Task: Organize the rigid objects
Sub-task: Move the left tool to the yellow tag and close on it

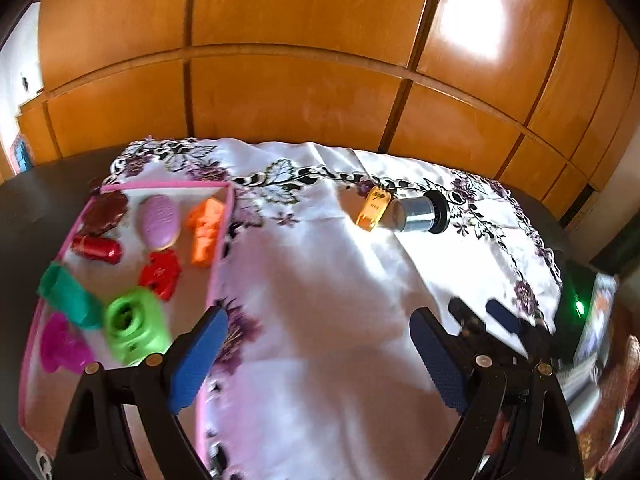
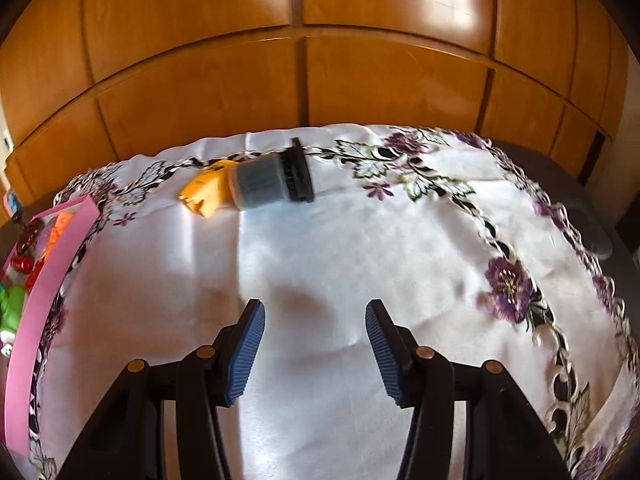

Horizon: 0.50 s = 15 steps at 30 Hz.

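Ahead-right of left gripper (image 1: pixel 318 354), far on cloth: yellow tag (image 1: pixel 374 209) touching grey cylinder (image 1: pixel 418 213). Pink tray (image 1: pixel 222 248) of toys just left. Jaws spread wide, empty.

Ahead-left of right gripper (image 2: pixel 315 350): same pair. Jaws half-spread, empty. Step likely approach; next needs reaching forward, straddling one piece.

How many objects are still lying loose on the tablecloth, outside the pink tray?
2, both near the cloth's far edge: a yellow tag-like piece and, touching its right side, a grey cylinder with a black cap lying on its side. Nothing else shows on the cloth.
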### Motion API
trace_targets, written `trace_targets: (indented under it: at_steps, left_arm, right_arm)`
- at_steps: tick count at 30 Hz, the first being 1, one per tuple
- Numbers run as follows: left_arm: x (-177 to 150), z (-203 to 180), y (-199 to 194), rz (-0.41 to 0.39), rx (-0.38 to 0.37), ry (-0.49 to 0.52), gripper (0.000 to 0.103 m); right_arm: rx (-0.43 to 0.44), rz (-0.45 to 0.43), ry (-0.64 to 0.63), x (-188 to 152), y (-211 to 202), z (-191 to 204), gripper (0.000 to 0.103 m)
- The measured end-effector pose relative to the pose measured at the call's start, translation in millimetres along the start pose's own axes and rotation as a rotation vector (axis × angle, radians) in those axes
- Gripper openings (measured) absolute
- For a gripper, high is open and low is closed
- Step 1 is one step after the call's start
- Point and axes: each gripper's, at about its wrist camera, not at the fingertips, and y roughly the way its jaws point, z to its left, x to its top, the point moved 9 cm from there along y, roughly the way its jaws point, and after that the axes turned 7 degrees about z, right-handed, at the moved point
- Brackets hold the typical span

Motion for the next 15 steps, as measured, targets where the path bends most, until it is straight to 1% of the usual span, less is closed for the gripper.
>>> trace_targets:
  at_steps: [2, 5, 9, 10, 12, 15]
  left_arm:
    - [6.7, -8.4, 10.4, 0.013, -0.002, -0.01, 0.093]
    - [18.1, -19.9, 25.4, 0.02, 0.016, -0.014, 0.093]
    - [38.0, -33.9, 41.7, -0.006, 0.044, 0.017, 0.093]
    - [42.8, -38.1, 45.6, -0.015, 0.048, 0.033, 0.093]
    - [52.0, -44.3, 55.8, -0.027, 0.091, 0.078, 0.093]
    - [61.9, -51.6, 78.4, -0.008, 0.154, 0.162, 0.093]
  right_arm:
    - [0.008, -0.007, 0.015, -1.7, -0.7, -2.0, 0.053]
    - [0.02, -0.014, 0.033, -2.4, 0.0, -5.0, 0.053]
    - [0.018, -0.013, 0.047, -3.9, 2.7, -7.5, 0.053]
    - [0.018, -0.015, 0.051, -4.1, 3.0, -8.2, 0.053]
    - [0.023, -0.018, 0.061, -4.8, 2.8, -10.1, 0.053]
    - [0.037, -0.018, 0.099, -6.1, 4.0, -17.0, 0.053]
